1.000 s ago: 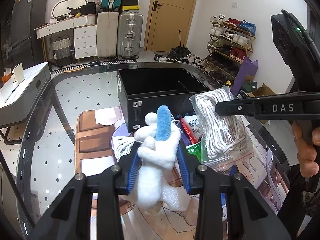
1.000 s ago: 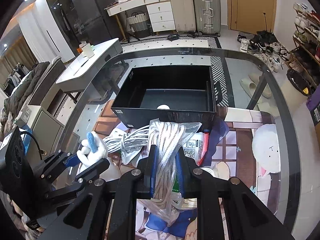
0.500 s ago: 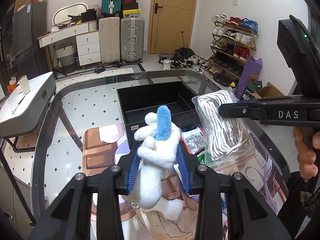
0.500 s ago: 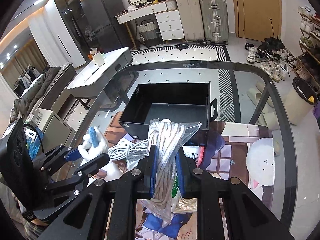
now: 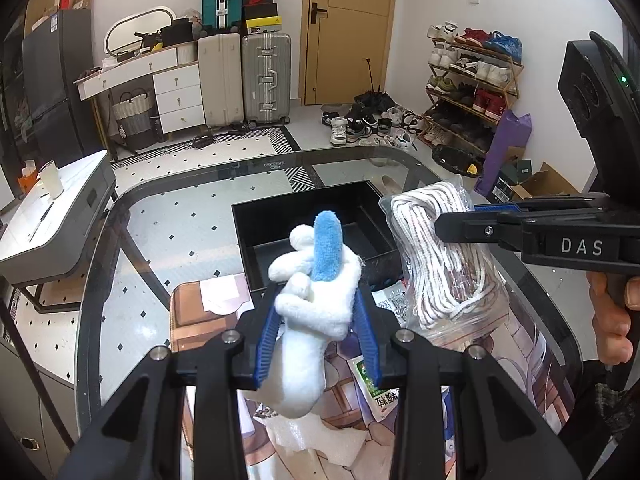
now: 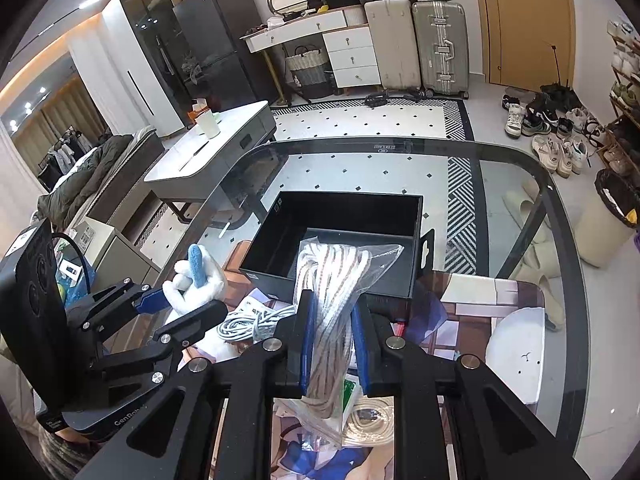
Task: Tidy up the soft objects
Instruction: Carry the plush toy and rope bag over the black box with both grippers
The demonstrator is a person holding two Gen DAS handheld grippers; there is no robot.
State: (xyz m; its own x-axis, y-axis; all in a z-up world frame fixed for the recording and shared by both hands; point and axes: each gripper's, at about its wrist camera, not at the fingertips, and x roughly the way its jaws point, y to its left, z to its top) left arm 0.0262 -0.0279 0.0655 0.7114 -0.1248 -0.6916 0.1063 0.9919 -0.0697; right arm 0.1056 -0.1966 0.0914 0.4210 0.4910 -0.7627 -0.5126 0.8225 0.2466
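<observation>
The white plush toy (image 5: 316, 312) with a blue tuft sits squeezed between the blue pads of the left claw (image 5: 318, 332), which grips it around the middle; its head sticks up past the fingertips and its lower end hangs below them, clear of the worktop (image 5: 120, 280). Just to the right of this claw, the clear bag of white rope (image 5: 436, 268) hangs in the air, pinched near its top by the right claw (image 6: 330, 340). In the right wrist view that claw is closed tight on the bag, the rope bundle rising between its pads and the loose plastic trailing beneath.

Beyond both claws stands an open black box (image 6: 344, 240), its inside showing a divider and little else. Under and just ahead of the claws, the glass worktop carries a mat with a cartoon print (image 6: 480, 304), a coil of grey cable (image 6: 248, 324) between the two claws, a green and white packet (image 5: 378, 392), and a piece of white foam (image 5: 316, 436) directly below the toy. A cream coil of cord (image 6: 370, 420) lies beneath the right claw.

A person's hand (image 5: 612, 320) holds the right claw's handle at the right edge of the left wrist view.
</observation>
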